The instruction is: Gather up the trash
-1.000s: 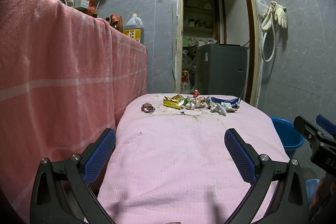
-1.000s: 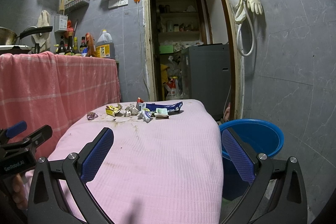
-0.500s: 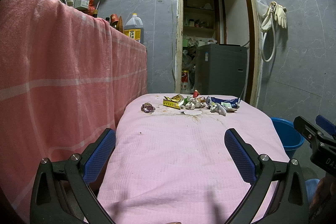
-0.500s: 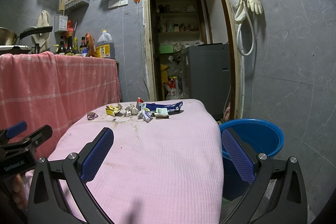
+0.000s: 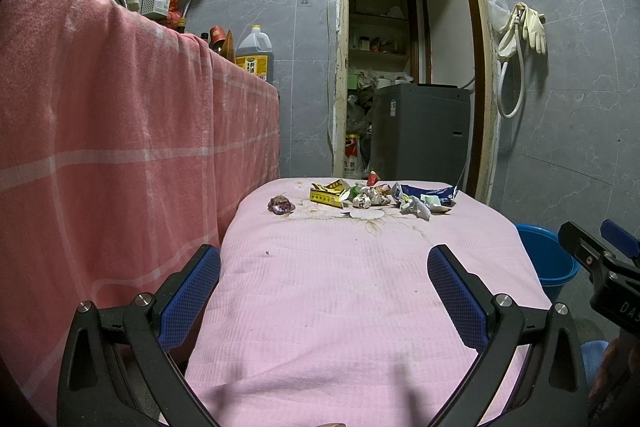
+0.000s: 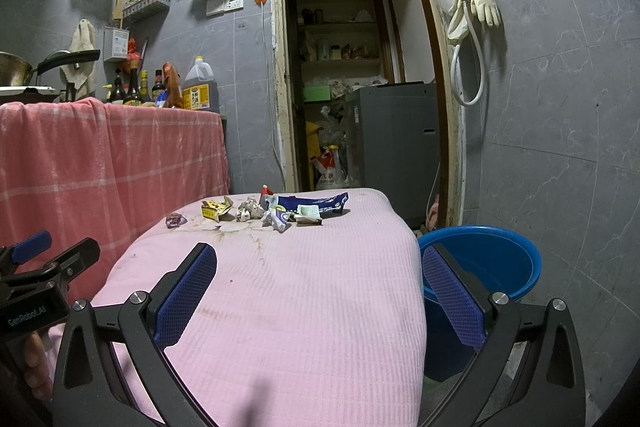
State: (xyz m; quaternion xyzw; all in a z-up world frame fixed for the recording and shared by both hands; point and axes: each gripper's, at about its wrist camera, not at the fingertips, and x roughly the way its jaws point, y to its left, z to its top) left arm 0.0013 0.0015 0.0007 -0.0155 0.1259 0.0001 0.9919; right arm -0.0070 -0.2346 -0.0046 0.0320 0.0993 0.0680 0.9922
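Note:
A row of trash lies at the far end of the pink-covered table (image 5: 340,287): a purple crumpled wrapper (image 5: 281,204), a yellow carton (image 5: 329,195), crumpled white paper (image 5: 368,198) and a blue packet (image 5: 430,193). The right wrist view shows the same things: purple wrapper (image 6: 175,219), yellow carton (image 6: 216,209), blue packet (image 6: 316,203). A blue bucket (image 6: 486,263) stands on the floor right of the table. My left gripper (image 5: 324,281) is open and empty over the near part of the table. My right gripper (image 6: 320,279) is open and empty at the table's near right.
A counter draped in red-pink cloth (image 5: 100,147) runs along the left with an oil jug (image 5: 254,53) and bottles on top. A doorway behind the table shows a grey appliance (image 5: 420,131). A hose and rubber gloves (image 6: 476,7) hang on the right wall.

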